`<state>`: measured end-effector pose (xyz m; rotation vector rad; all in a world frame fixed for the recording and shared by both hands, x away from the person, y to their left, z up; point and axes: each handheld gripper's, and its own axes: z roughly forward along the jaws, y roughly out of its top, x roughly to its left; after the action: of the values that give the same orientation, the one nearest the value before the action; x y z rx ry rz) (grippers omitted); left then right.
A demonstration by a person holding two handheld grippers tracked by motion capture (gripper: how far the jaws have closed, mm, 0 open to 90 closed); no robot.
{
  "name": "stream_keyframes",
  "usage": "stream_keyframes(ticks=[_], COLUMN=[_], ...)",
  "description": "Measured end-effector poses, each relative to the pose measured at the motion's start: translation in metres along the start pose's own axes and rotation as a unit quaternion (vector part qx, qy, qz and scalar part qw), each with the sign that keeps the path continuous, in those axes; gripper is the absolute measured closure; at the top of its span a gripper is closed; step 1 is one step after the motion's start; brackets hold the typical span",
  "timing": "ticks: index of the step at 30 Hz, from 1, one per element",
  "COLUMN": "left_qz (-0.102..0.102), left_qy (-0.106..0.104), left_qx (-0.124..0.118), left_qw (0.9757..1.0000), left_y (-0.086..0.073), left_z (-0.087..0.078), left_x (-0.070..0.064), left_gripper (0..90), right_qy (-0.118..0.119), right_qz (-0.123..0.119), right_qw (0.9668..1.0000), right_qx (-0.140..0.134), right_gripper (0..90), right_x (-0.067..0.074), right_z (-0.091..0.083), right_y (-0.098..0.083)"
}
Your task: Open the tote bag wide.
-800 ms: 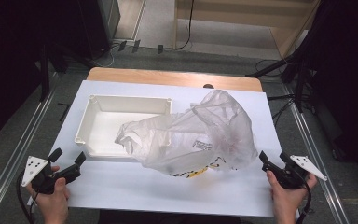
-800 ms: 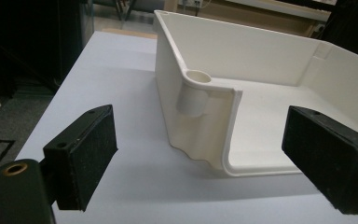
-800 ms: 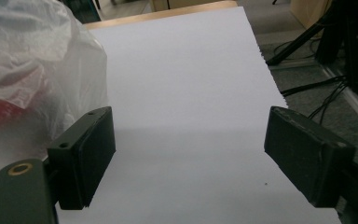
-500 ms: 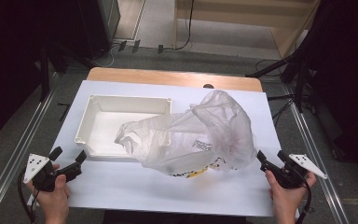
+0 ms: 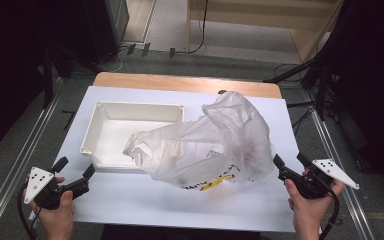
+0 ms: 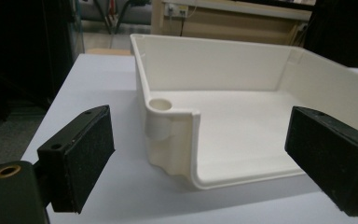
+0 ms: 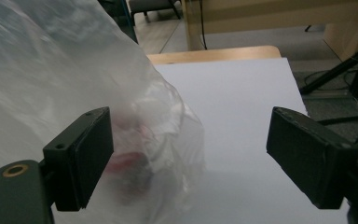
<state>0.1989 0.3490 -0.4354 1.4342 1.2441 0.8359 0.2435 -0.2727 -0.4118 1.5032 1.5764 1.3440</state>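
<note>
Right tool (image 5: 289, 167) gaping beside plastic bag (image 5: 215, 145); left tool (image 5: 75, 174) gaping, level, facing white tray (image 5: 102, 107).

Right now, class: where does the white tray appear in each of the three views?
High view: white tray left of centre, partly under the plastic bag.
Left gripper view: tray corner centre, between the jaws.
Right gripper view: not in it.
Shared landmark: the white table sheet.

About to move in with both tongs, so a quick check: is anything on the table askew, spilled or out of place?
Nothing is spilled or damaged. The one oddity: the crumpled clear plastic bag slumps over the white tray, its left end draped across the tray's right rim and into it. Reddish contents show dimly through the plastic. Both tongs stand open, clear of both.
</note>
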Motion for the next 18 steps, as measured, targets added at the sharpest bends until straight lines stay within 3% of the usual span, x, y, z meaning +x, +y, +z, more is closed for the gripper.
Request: stream_keyframes(ticks=[5, 11, 15, 18], left_qz=[0.002, 0.013, 0.018, 0.02], left_qy=[-0.02, -0.058, -0.092, -0.126], left_qx=[0.0, 0.002, 0.007, 0.011], left_qw=[0.9998, 0.9982, 0.9956, 0.9917], left_y=[0.008, 0.015, 0.019, 0.025], left_z=[0.0, 0.003, 0.009, 0.015], left_x=[-0.016, -0.042, -0.056, -0.067], left_gripper=[8.1, 8.1, 8.1, 8.1], right_qy=[0.01, 0.016, 0.028, 0.043], right_qz=[-0.014, -0.024, -0.024, -0.032], right_qw=[0.9999, 0.9995, 0.9991, 0.9984], right_qx=[-0.002, -0.012, -0.02, -0.02], right_gripper=[15.3, 15.3, 15.3, 15.3], right_x=[0.015, 0.024, 0.03, 0.039], right_z=[-0.007, -0.016, -0.022, -0.022], right_y=[0.008, 0.016, 0.021, 0.025])
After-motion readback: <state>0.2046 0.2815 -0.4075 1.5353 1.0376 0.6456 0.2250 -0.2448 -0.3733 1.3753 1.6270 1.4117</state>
